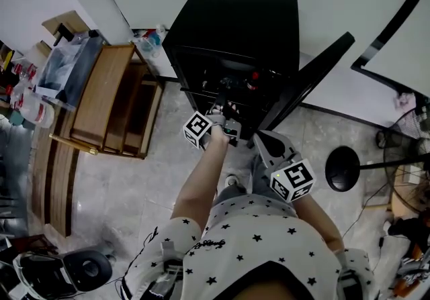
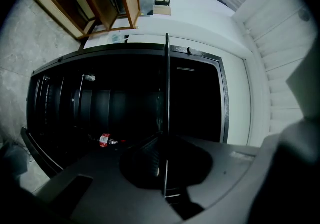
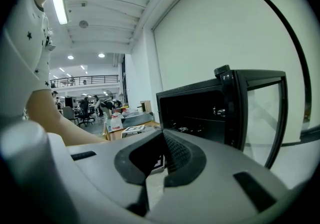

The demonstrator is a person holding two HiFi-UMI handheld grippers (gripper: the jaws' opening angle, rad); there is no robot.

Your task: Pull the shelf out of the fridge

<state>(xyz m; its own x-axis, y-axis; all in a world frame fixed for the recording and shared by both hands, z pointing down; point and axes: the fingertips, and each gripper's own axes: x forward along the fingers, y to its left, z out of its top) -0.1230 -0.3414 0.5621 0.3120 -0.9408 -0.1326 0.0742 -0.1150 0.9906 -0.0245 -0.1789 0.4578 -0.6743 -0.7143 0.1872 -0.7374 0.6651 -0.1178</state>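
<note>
To my left stands a wooden rack, well apart from the black fridge. The fridge door hangs open on my right side, and a round black stand base sits on the floor past it. A red-labelled bottle lies deep inside the dark cabinet. The shelf is in the fridge, seen edge-on as a thin line running straight away from me into the cabinet. My left gripper is clenched on its near edge at the fridge mouth. My right gripper is held back by my body, jaws pressed together on nothing.
</note>
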